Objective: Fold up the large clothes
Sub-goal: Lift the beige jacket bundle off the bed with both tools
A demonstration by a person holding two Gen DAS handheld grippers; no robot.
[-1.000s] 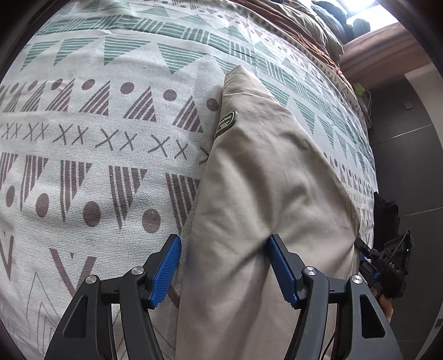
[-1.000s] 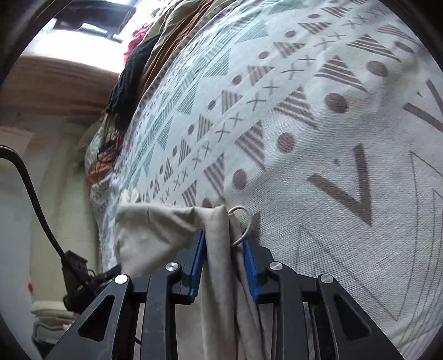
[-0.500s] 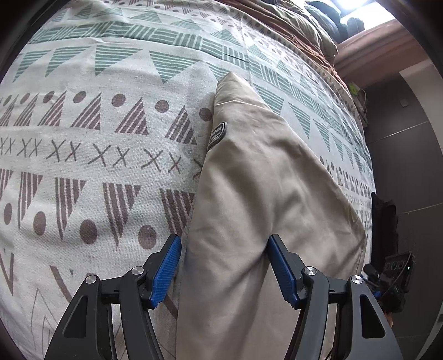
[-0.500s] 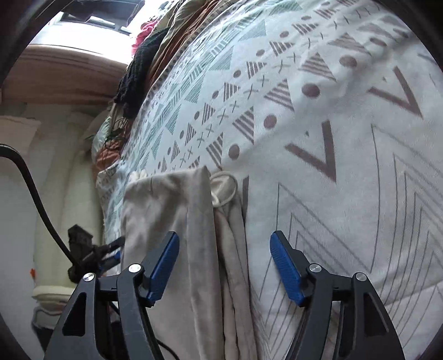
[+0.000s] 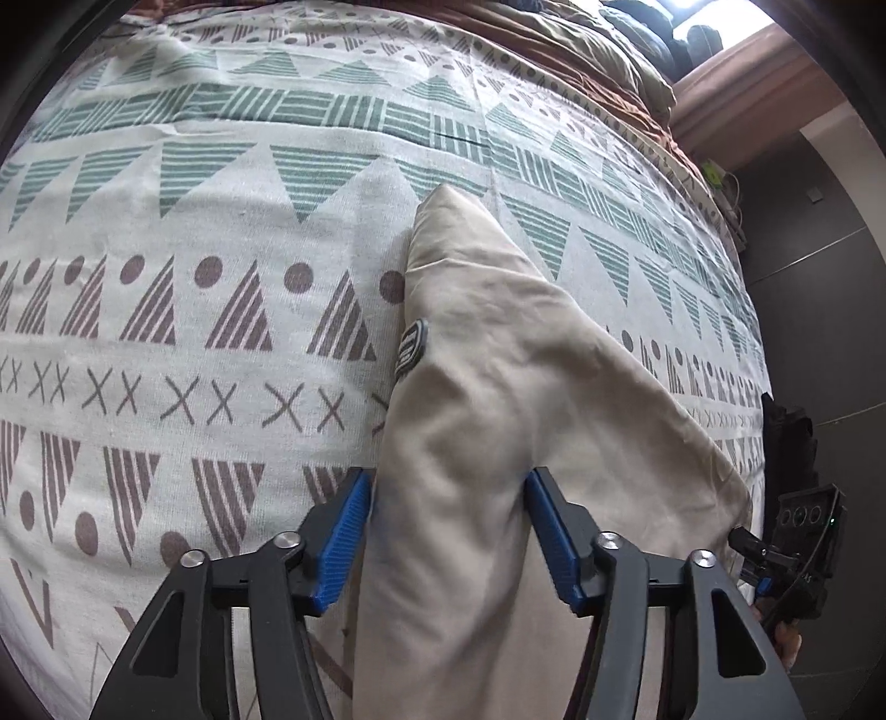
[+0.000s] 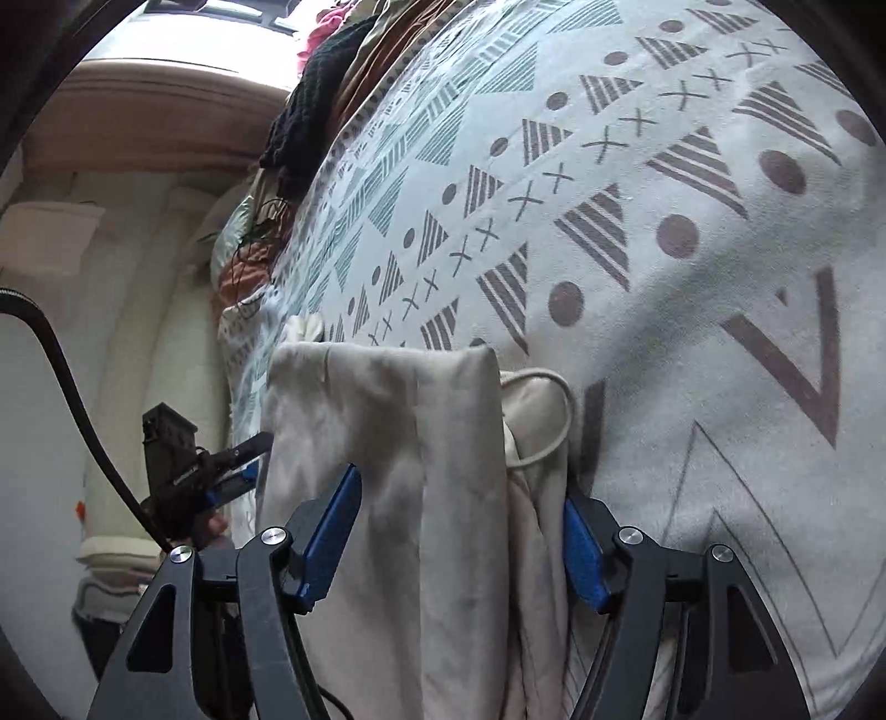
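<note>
Beige cotton-like cloth, soft and creased, makes up the 1 garment (image 5: pixel 498 443) lying folded lengthwise on the bedspread (image 5: pixel 194 332). That cover is a pale woven fabric printed with green striped triangles, brown striped triangles, brown dots and rows of small crosses. In the left wrist view the garment tapers to a rounded point far from the camera, and 1 small dark oval patch (image 5: pixel 411 353) sits on its left edge. In the right wrist view its near end is squared off, with 1 pale cord loop (image 6: pixel 545 415) curling out at its right side.

The left gripper (image 5: pixel 448 531) points steeply down at the bed, and its 2 blue ribbed pads (image 5: pixel 346 537) have just been closing. They now press in on a raised ridge of the garment from both sides, which bulges up between them. The right gripper (image 6: pixel 462 545) points down at a shallower angle. Its 2 pads (image 6: pixel 329 534) have just been opening, and they now stand wide apart, with the folded end of the garment lying loose between them. A bundle of crumpled brown, olive and black bedding (image 5: pixel 581 39) lies along the far edge of the bed.
</note>
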